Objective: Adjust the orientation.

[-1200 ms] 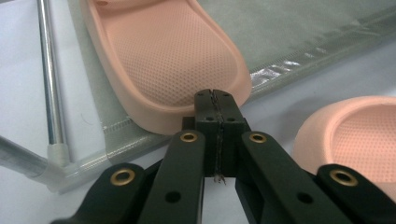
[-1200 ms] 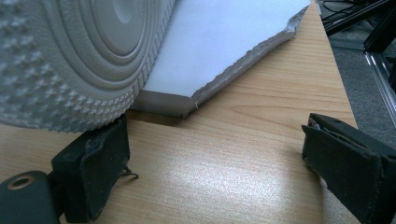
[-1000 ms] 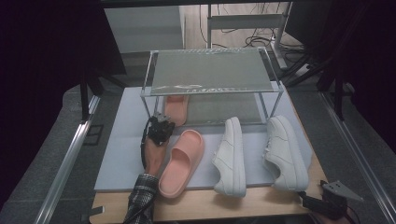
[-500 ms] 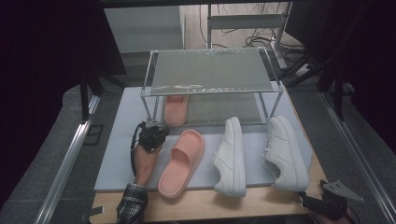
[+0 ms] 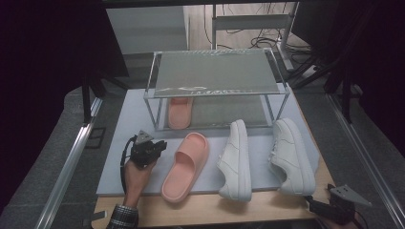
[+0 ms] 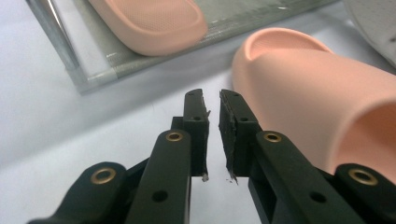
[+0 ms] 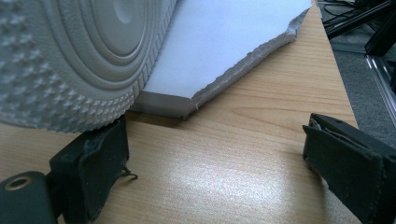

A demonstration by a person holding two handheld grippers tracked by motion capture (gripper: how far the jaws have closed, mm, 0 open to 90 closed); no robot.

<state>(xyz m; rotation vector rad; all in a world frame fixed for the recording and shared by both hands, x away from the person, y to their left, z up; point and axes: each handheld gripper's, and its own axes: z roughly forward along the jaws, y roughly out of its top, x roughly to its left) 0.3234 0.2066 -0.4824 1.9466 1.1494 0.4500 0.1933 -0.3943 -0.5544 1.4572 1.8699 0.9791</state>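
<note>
Left tool [image 5: 160, 145] has pulled back from the rack [image 5: 217, 86] since a second ago: then it sat at the rack's front-left corner, right by the stowed slipper; now it sits lower, just left of the loose slipper [image 5: 187, 164] and clear of the rack. In the left gripper view the tool [image 6: 212, 100] has its jaws nearly closed, a thin slit between them, holding nothing. Loose slipper's toe [image 6: 299, 60] is just to the right of them, not touching as far as I can tell.

Stowed slipper [image 5: 180, 110] lies on the rack's lower level, left end, unchanged across the frames. So one of the pink pair is placed and released; the retreat reads as a reposition for its mate.

Loose slipper lies on the grey mat [image 5: 114, 176] in front of the rack, toe toward it. Two white sneakers [image 5: 237, 160] [image 5: 291, 155] lie to the right of it, also in front of the rack, unmoved.

Right tool [image 5: 329, 207] rests at the desk [image 5: 267, 210] front edge, well right of the rack's front. In its own view the right tool [image 7: 215, 154] is wide open and empty, one jaw tucked under a sneaker sole [image 7: 60, 56]; whether they touch is hard to tell.

Likely next: left tool opens and takes the loose slipper.
</note>
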